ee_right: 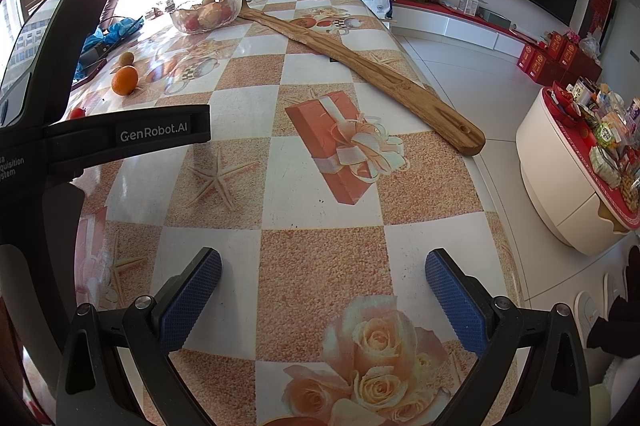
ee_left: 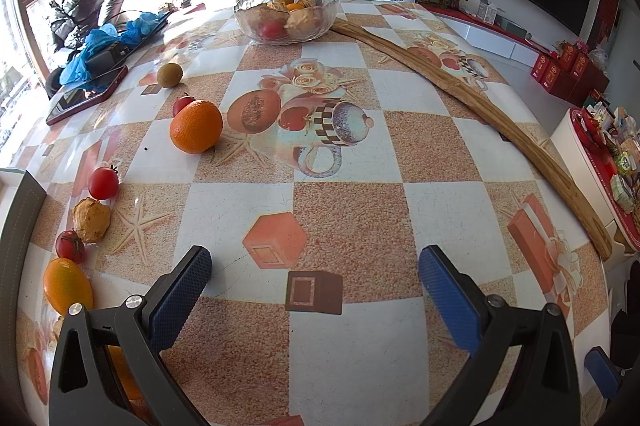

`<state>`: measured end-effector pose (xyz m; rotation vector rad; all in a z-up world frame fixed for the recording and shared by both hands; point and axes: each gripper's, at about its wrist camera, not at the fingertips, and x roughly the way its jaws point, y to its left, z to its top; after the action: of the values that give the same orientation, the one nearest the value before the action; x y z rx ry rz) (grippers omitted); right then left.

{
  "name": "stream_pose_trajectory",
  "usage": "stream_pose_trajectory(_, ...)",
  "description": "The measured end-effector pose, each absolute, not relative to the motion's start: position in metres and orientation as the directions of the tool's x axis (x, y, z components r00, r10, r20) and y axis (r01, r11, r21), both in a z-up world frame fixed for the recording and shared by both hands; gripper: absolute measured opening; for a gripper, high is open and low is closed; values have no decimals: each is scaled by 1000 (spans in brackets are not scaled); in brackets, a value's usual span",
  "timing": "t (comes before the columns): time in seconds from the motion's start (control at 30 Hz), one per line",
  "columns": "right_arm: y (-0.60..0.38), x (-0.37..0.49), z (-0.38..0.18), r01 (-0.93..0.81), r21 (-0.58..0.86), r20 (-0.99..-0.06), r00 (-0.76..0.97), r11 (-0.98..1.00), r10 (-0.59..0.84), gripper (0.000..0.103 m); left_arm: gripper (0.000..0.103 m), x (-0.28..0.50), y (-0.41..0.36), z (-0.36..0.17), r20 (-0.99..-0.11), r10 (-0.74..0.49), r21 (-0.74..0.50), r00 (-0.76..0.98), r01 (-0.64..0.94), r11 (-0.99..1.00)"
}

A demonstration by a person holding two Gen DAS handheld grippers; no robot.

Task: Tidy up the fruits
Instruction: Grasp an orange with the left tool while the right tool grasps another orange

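both hand-held grippers, left (ee_left: 314,276) and right (ee_right: 322,280), hover wide and empty over the surface (ee_left: 348,222), so take the orange (ee_left: 196,126), well short of the bowl (ee_left: 286,16), squarely across its middle.

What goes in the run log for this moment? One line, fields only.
left gripper: open, empty | right gripper: open, empty | glass bowl: part filled | orange, tomato: loose on table

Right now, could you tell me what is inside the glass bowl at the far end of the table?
The glass bowl holds a red tomato, crinkled tan fruits, something orange and a brownish round fruit. Whatever lies beneath or behind these is hidden.
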<state>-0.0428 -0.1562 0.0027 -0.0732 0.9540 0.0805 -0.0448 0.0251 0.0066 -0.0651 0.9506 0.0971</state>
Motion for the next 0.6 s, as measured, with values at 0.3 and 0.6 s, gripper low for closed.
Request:
stream_pose_trajectory(0.3, -157, -43, 3, -102, -26, -816, 576, 994, 37, 103, 103, -23, 8, 10, -835, 81, 3, 545, -142, 990)
stream_pose_trajectory(0.6, -156, -43, 1, -101, -34, -821, 570, 994, 30, 103, 103, -118, 38, 72, -693, 117, 67, 711, -98, 993)
